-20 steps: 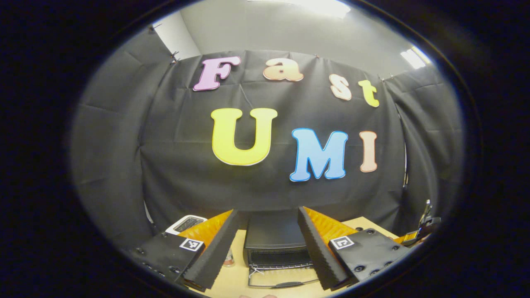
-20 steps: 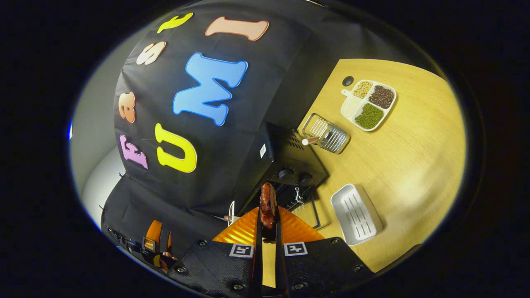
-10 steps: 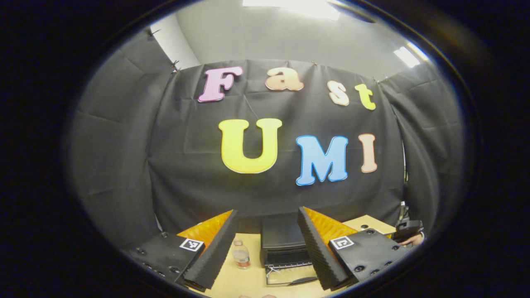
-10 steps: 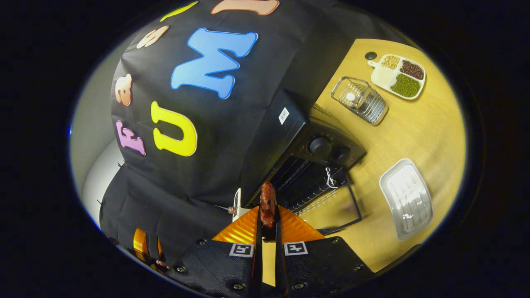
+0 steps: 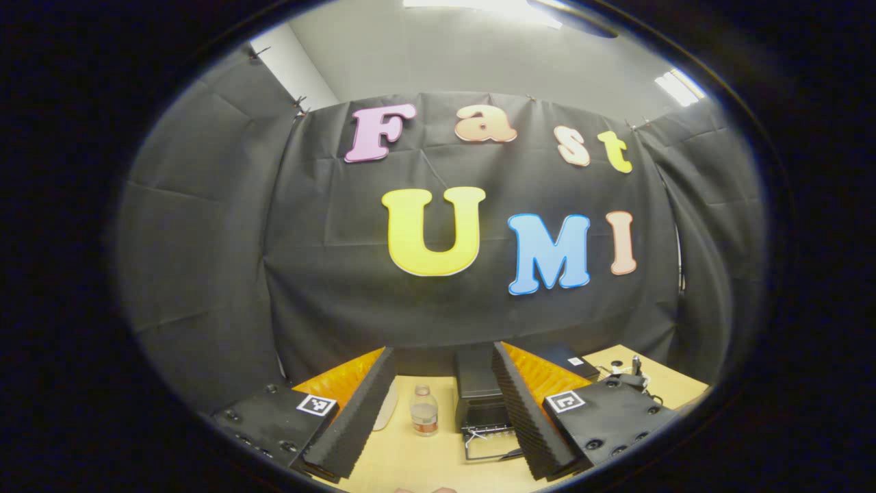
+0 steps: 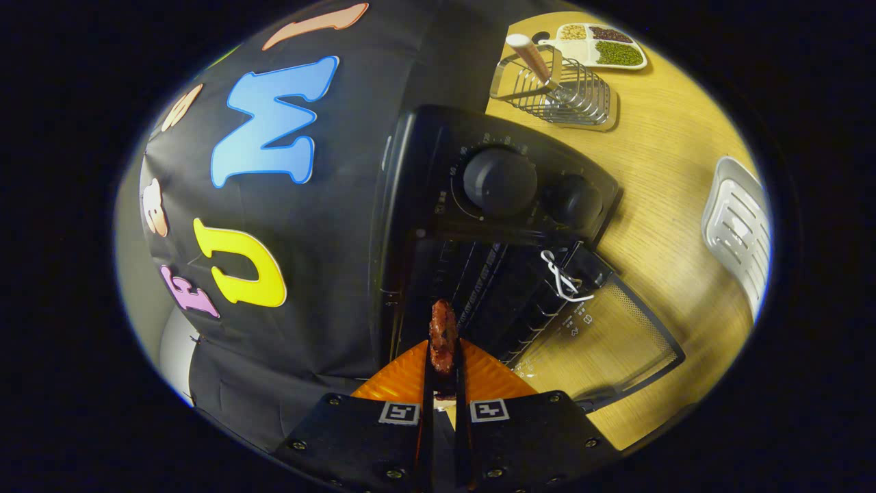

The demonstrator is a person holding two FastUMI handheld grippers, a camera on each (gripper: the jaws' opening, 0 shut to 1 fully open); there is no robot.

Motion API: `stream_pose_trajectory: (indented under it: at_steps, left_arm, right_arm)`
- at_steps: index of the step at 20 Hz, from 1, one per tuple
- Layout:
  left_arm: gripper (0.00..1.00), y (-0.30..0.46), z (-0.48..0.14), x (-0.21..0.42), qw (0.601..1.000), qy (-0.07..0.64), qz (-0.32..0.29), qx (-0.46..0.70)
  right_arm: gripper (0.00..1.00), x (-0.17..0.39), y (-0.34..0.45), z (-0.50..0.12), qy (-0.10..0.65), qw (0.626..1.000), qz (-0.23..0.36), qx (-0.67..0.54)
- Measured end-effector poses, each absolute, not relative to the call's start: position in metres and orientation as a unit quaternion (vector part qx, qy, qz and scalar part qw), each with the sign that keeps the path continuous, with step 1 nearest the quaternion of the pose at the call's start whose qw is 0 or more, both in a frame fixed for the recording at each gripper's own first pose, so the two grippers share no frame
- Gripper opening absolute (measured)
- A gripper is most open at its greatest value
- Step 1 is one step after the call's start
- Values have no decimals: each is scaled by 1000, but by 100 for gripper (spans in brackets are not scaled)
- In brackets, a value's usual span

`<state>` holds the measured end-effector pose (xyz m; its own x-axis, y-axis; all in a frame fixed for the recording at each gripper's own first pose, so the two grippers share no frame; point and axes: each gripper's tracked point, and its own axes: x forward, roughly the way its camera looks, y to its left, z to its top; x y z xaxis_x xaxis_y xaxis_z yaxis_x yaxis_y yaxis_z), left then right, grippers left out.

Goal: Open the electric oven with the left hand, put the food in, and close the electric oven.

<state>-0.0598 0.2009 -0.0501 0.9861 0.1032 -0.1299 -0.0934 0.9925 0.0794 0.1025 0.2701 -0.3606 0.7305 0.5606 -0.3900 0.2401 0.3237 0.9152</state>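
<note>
We have the oven point(image 6: 479, 226) open in front of us: its glass door point(image 6: 602, 342) lies folded down flat over the wooden table point(image 6: 677, 192), so the dark cavity with its rack point(image 6: 499, 287) is free to receive the food. In the right gripper view, the right gripper point(image 6: 443, 356) is pinched tight on a reddish-brown strip of food point(image 6: 443, 334), both fingers pressing its lower end so that most of the piece stands out forward past the tips; held this way, we judge, the free end can go into the opening first while the fingers stay outside. The food's tip sits just at the lower edge of the oven mouth, not yet over the rack as far as we can tell. A white cord point(image 6: 562, 277) hangs at the door's hinge side, below the two control knobs point(image 6: 499, 181). Beyond the oven stand a wire rack point(image 6: 561, 96) and a divided dish point(image 6: 602, 48) of beans, and a white tray point(image 6: 742, 233) lies off to the side. In the left gripper view, the left gripper point(image 5: 441, 411) is held wide apart with nothing between its fingers, well back from the oven point(image 5: 479, 397), beside which a small bottle point(image 5: 424, 411) stands; we judge it waits clear until the door needs closing.
</note>
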Motion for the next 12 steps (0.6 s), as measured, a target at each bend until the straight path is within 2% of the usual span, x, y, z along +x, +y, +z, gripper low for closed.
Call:
stream_pose_trajectory:
  at_steps: [7, 8, 10, 12]
  left_arm:
    - [99, 240, -70, -67, 991, 93, 90, 21]
    - [96, 244, -74, -66, 991, 96, 95, 20]
    - [99, 247, -80, -68, 989, 107, 96, 16]
    - [96, 247, -83, -66, 989, 112, 92, 14]
  right_arm:
    - [13, 140, 287, -385, 339, 738, 79, 578]
    - [13, 144, 288, -389, 339, 739, 73, 577]
    - [13, 150, 288, -395, 331, 742, 60, 579]
    - [13, 151, 283, -403, 331, 761, 45, 555]
